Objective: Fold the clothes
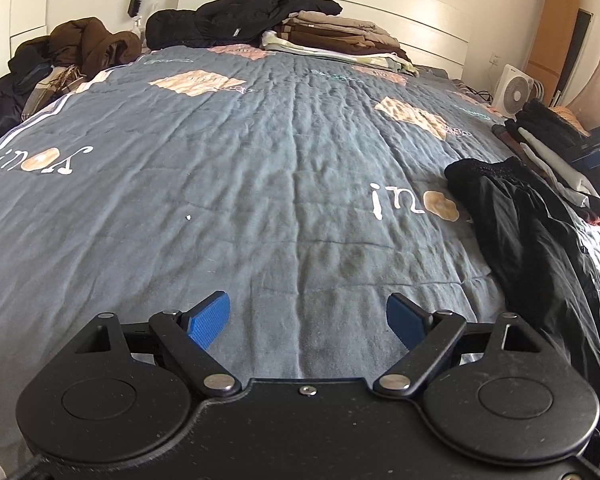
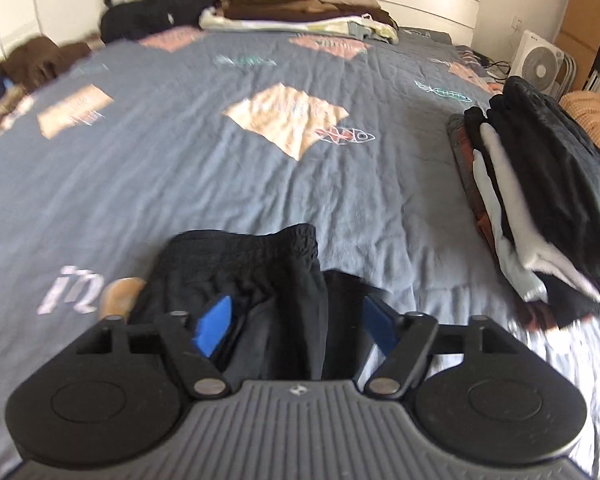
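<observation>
- At your far left, a loose heap of brown and dark clothes (image 1: 72, 52) sits at the bed's edge, unfolded and well apart from both grippers.
- Your left gripper (image 1: 308, 316) hangs over bare quilt (image 1: 220, 184); its jaws stand wide apart with nothing between them but the bedcover below.
- Along the headboard lie a black jacket (image 1: 236, 20) and, just beside it, a folded stack of tan and brown clothes (image 1: 336, 32). These look done, or at least parked.
- The piece in hand is the black garment (image 2: 244, 264), lying crumpled on the quilt on your right side, with its gathered waistband (image 2: 296, 236) toward the headboard. In the left wrist view it trails toward the bed's near edge.
- Your right gripper (image 2: 296, 324) is over that garment with its jaws spread wide. Cloth lies between them, but the pads do not seem to press on it; the view is blurred, so I would not swear that the fabric hangs free of both.
- Expect the garment to be light, limp and a little slick: it will sag, slide and bunch, never hold a crease by itself. Take it at the waistband, where the elastic gives a thicker, firmer edge, one corner in each gripper, then spread it flat.
- At far right, a folded stack of dark and pale clothes (image 2: 540, 184) sits near the garment, not touching it.
</observation>
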A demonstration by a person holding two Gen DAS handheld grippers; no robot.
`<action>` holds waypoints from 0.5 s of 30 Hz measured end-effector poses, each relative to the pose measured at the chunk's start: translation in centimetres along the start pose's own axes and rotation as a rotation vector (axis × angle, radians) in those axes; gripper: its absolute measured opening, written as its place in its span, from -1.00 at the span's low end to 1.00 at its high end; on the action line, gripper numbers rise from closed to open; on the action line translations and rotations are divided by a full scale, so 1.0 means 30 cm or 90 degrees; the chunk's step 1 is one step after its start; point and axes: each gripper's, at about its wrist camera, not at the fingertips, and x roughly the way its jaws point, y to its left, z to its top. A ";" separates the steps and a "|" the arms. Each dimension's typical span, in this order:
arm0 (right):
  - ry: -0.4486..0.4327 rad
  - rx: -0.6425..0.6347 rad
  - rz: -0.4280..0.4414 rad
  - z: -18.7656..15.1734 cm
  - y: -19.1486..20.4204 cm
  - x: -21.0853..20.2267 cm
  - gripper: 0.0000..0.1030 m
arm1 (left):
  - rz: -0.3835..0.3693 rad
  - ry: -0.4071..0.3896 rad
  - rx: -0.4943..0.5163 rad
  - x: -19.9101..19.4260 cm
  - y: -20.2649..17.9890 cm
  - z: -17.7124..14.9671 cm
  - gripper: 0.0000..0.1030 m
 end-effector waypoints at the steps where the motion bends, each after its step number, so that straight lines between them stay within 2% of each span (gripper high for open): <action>1: -0.004 -0.005 0.019 -0.034 0.008 -0.058 0.51 | -0.001 0.000 0.003 0.000 -0.007 -0.001 0.65; 4: -0.018 -0.034 0.071 -0.161 0.045 -0.221 0.59 | -0.014 -0.004 0.010 -0.008 -0.033 -0.003 0.65; 7: -0.007 -0.083 0.078 -0.350 0.091 -0.300 0.64 | -0.055 -0.016 0.014 -0.031 -0.077 -0.001 0.65; 10: 0.032 -0.139 0.065 -0.550 0.131 -0.309 0.64 | -0.109 -0.013 0.005 -0.041 -0.144 -0.005 0.65; 15: 0.091 -0.178 0.072 -0.797 0.098 -0.281 0.64 | -0.193 0.002 0.046 -0.088 -0.310 -0.073 0.65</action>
